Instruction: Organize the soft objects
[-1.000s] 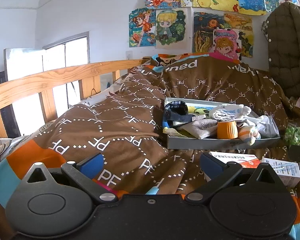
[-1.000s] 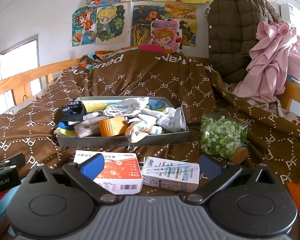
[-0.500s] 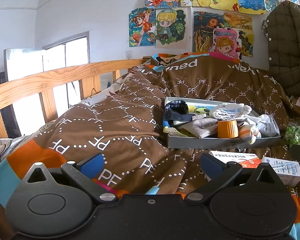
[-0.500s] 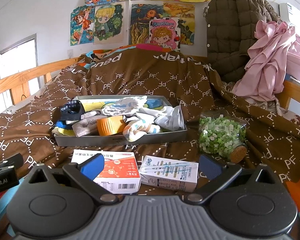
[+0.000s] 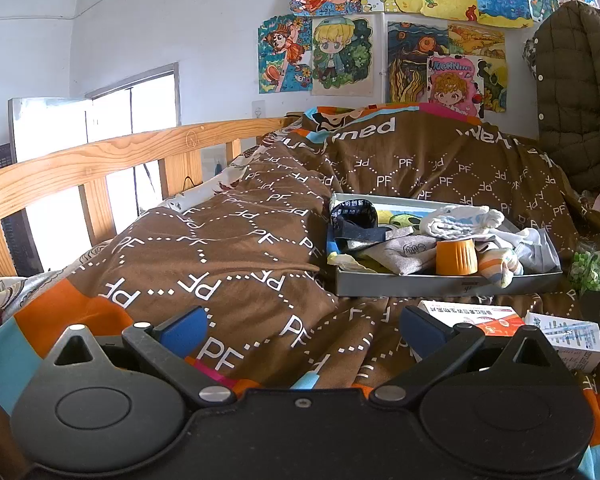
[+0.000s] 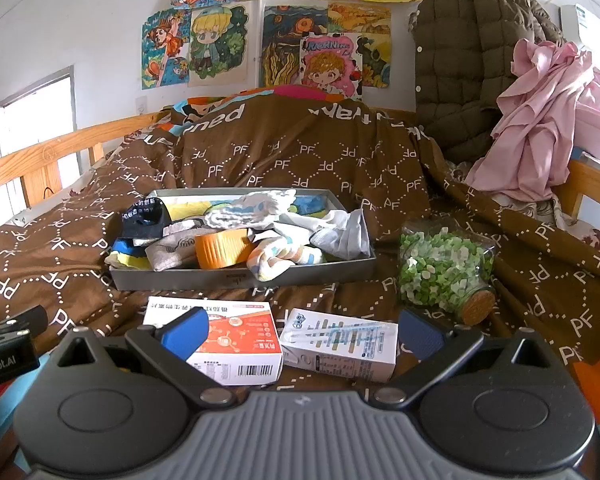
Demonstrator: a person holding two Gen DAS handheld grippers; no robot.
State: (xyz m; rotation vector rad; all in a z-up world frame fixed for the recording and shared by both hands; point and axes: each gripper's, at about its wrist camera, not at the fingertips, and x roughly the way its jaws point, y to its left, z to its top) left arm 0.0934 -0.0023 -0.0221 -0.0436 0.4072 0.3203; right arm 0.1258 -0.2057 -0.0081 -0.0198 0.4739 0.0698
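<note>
A grey tray [image 6: 240, 278] sits on the brown quilt, holding several socks: a dark navy one [image 6: 144, 216], a grey one [image 6: 168, 250], a white one [image 6: 256, 208] and a striped one [image 6: 276, 260]. An orange cup [image 6: 220, 248] lies among them. The tray also shows in the left wrist view [image 5: 440, 282], with the orange cup [image 5: 456, 256] upright there. My left gripper [image 5: 300, 326] is open and empty over the quilt, left of the tray. My right gripper [image 6: 304, 330] is open and empty, hovering over two boxes in front of the tray.
An orange-white box [image 6: 228, 338] and a white box [image 6: 340, 340] lie in front of the tray. A cork-stoppered jar of green bits [image 6: 444, 272] lies to the right. A wooden bed rail [image 5: 100, 160] runs on the left. A pink garment [image 6: 540, 120] and a dark jacket [image 6: 460, 60] hang behind.
Both grippers have drifted slightly back from the tray, which looks a little smaller in both views. Nothing was grasped or released.
</note>
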